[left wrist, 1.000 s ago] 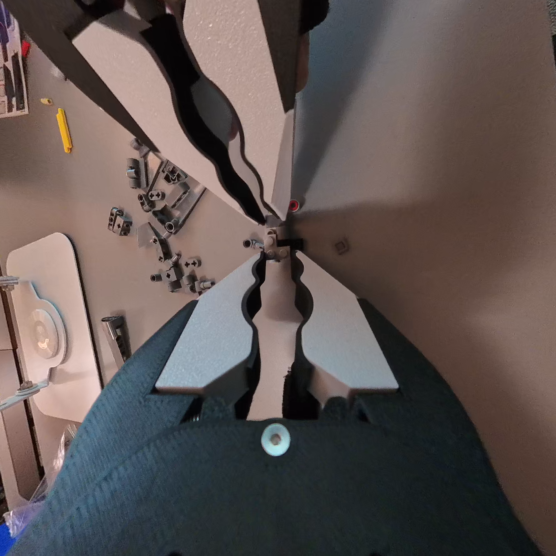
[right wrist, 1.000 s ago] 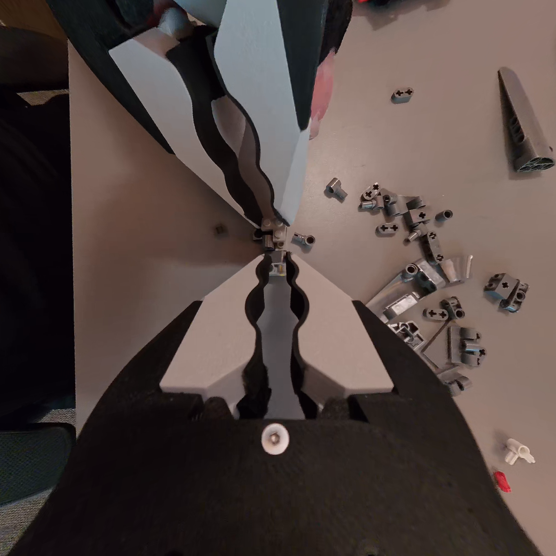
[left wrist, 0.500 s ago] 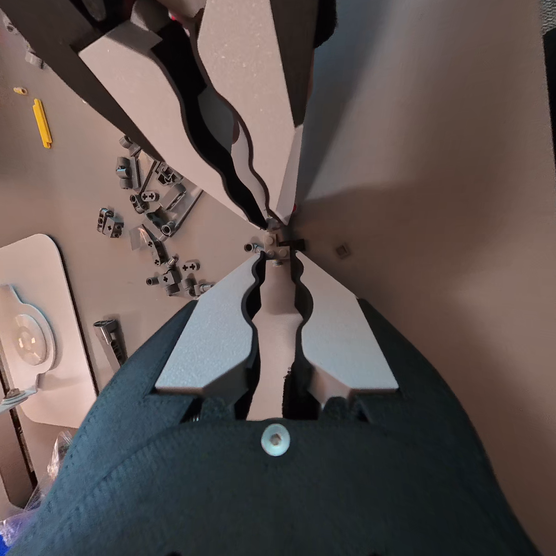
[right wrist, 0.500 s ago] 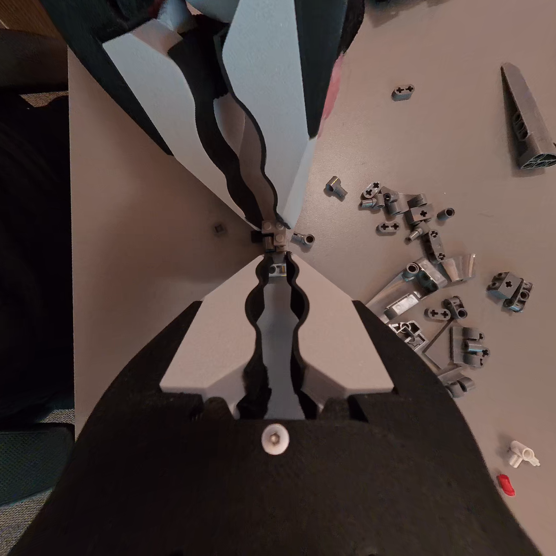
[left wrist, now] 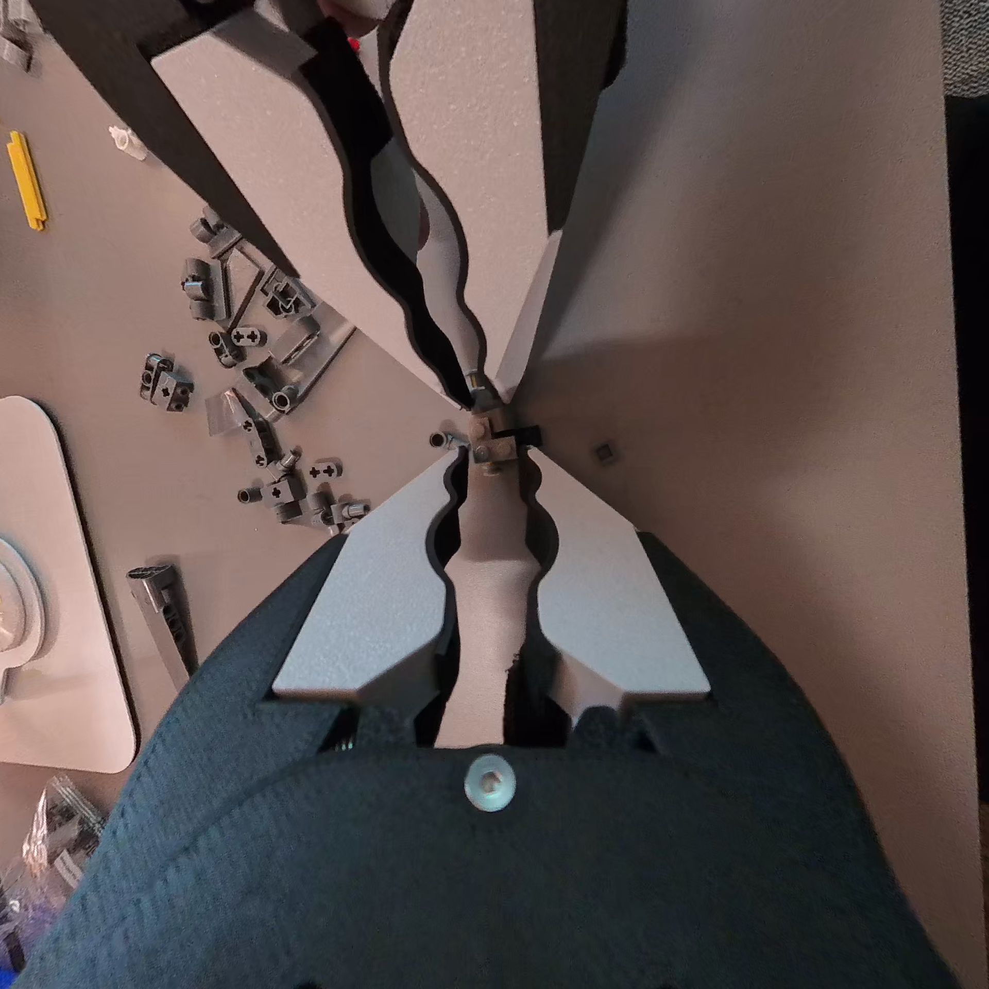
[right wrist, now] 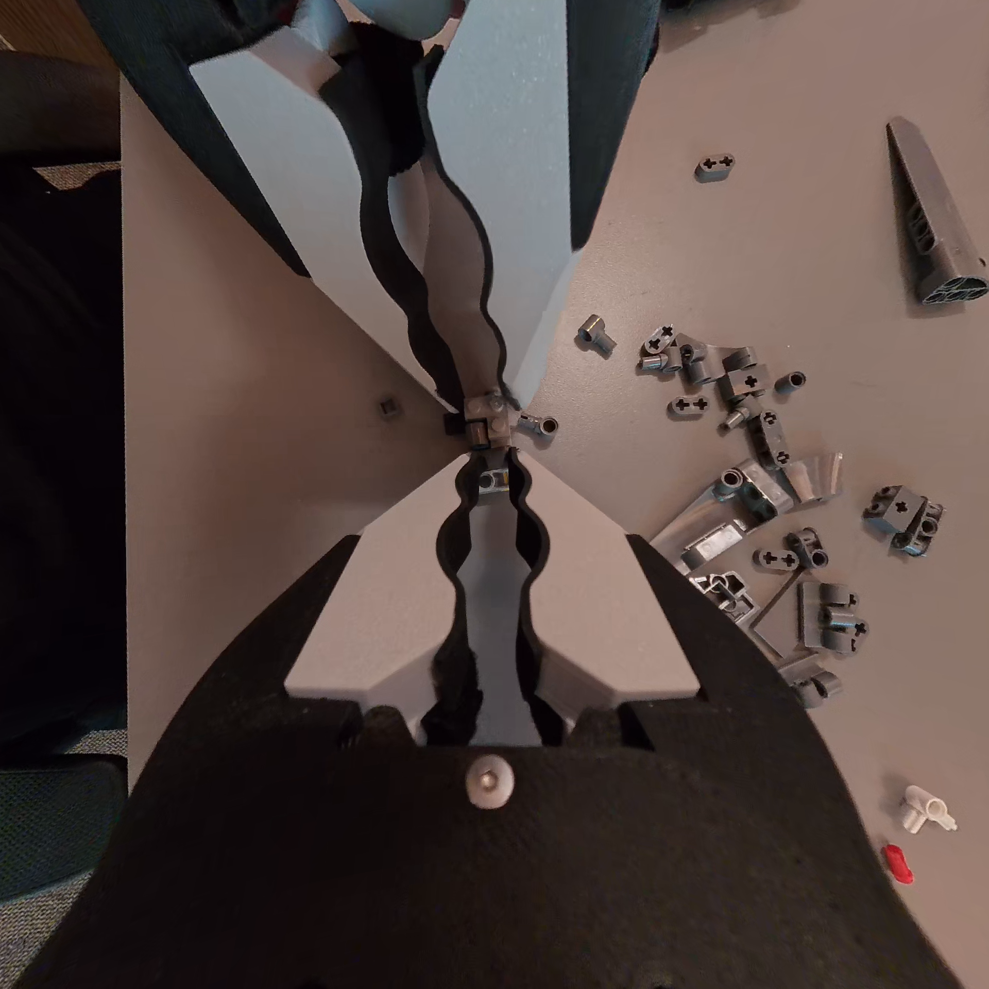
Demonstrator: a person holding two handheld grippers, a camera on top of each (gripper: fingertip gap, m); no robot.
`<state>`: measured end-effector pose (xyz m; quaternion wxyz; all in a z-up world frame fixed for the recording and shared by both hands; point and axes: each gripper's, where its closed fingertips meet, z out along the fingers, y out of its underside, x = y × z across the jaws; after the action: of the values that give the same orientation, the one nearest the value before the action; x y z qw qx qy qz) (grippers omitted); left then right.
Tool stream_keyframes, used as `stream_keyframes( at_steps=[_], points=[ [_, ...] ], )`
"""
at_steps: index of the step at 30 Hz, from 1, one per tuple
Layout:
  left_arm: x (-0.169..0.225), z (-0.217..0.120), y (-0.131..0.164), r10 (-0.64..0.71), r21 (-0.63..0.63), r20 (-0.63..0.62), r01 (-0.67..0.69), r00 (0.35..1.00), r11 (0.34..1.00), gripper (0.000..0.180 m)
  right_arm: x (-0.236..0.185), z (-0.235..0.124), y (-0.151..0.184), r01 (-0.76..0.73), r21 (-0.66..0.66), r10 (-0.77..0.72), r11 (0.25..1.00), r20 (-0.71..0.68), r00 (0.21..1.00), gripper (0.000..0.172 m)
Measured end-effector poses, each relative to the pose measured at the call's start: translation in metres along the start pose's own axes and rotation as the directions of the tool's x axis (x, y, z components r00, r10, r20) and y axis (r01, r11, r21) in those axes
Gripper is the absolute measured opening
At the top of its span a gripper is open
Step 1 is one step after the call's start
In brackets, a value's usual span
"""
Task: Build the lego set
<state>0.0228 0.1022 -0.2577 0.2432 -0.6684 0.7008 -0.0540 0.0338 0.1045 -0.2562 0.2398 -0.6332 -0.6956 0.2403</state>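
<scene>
While tips meet, each claw (left wrist: 495, 455) (right wrist: 489, 460) pinches grey brick assembly (left wrist: 489, 436).

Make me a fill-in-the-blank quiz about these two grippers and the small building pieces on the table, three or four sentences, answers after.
1. The left gripper and right gripper meet tip to tip over a small ____ brick assembly.
2. The long stick at the far left of the left wrist view is ____.
3. The tiny piece at the lower right of the right wrist view is ____.

Answers: grey; yellow; red
</scene>
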Motion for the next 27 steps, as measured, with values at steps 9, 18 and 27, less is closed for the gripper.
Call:
stream_keyframes(
  at_steps=[9,18,27],
  points=[
    [-0.004,-0.006,0.004,-0.018,0.033,0.027,0.017,0.999,0.999,0.019,0.000,0.000,0.000,0.000,0.003,0.000,1.000,0.001,1.000,0.006],
    [-0.003,-0.016,-0.008,0.020,0.188,0.065,-0.032,0.998,0.982,0.011,0.000,0.000,0.000,0.001,0.007,-0.001,1.000,0.002,1.000,0.006],
    [-0.002,-0.005,-0.006,0.041,0.179,0.076,-0.055,0.996,0.982,0.005,0.001,0.000,-0.001,0.000,0.009,0.000,1.000,0.003,1.000,0.005]
  ],
)
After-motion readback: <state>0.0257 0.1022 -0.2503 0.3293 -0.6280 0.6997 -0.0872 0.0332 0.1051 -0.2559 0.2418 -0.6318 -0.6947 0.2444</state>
